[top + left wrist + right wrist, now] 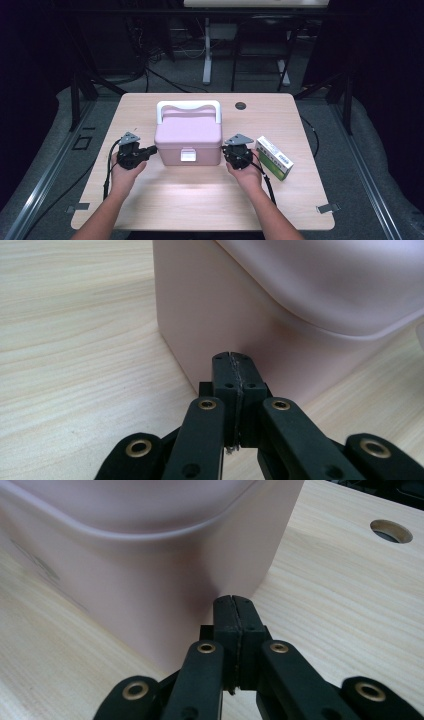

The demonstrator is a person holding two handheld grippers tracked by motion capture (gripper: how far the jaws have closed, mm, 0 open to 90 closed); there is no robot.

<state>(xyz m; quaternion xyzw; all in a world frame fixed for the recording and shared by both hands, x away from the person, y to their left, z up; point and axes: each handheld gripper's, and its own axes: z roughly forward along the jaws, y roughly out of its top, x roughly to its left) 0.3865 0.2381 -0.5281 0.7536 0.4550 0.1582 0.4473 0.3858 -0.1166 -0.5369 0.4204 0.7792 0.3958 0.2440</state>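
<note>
A pink lidded box with a white handle and a white front latch stands mid-table. My left gripper is at the box's left side, jaws shut with nothing between them, tips at the pink wall; the closed tips show in the left gripper view. My right gripper is at the box's right side, also shut and empty, its tips against the pink wall. I cannot tell whether the tips press on the box or just meet it.
A green and white carton lies on the table just right of my right hand. A round cable hole sits in the tabletop behind the box, seen as a hole in the right gripper view. Bare wood lies in front.
</note>
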